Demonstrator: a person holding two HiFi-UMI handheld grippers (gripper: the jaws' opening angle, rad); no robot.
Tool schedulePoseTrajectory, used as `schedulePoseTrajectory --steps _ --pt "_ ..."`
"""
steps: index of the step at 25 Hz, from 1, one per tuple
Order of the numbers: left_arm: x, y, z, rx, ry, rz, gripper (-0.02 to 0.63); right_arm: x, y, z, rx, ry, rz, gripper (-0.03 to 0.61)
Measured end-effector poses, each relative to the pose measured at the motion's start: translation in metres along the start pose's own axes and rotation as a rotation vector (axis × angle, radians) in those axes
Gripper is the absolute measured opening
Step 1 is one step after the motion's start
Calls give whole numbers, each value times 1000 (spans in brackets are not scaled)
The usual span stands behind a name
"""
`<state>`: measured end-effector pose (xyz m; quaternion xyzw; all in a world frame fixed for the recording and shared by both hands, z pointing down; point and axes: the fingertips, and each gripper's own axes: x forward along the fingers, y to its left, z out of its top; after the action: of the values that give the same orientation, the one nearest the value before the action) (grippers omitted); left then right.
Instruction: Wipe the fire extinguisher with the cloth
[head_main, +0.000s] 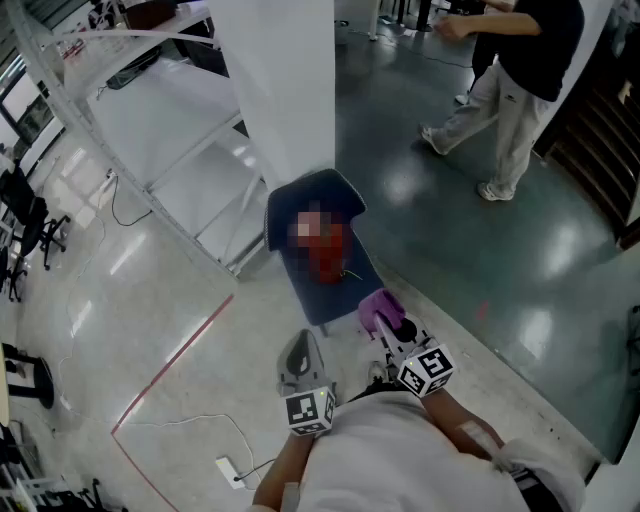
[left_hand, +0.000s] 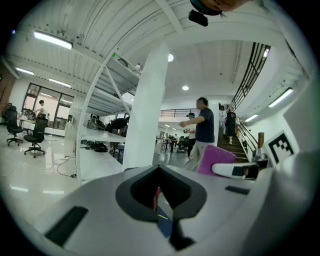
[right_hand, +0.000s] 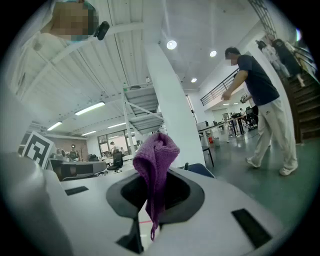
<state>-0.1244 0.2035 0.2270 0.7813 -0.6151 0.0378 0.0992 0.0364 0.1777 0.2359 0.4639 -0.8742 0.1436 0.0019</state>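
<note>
Fire extinguisher (head_main: 330, 260) half-blurred; cloth (right_hand: 156, 162) in right claw (right_hand: 150, 215)

A purple knitted cloth (right_hand: 156, 167) is held in the right gripper (head_main: 384, 318), whose body is pale grey with a black recess around the jaws. The same pale grey and black are seen on the left gripper (head_main: 299, 350). On the cube of each gripper, black square markers on white are printed. The fire extinguisher (head_main: 330, 258) is red and is seen against a dark blue chair (head_main: 300, 215). The pillar (head_main: 275, 80) is white. The floor (head_main: 120, 300) is glossy pale grey at its left side and dark grey-green at its right side; a thin red line (head_main: 172, 362) is drawn on the pale part. A dark top and beige trousers are worn by the person (head_main: 520, 70).
</note>
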Motion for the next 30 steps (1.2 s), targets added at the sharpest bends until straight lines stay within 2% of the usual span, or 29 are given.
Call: schedulePoseTrajectory --steps 22,30 --pt "-1 -9 -9 -14 28 4 5 -9 -4 -3 25 1 17 52" --pt "18 -15 -3 -36 11 92 5 -4 -33 2 22 16 68 52"
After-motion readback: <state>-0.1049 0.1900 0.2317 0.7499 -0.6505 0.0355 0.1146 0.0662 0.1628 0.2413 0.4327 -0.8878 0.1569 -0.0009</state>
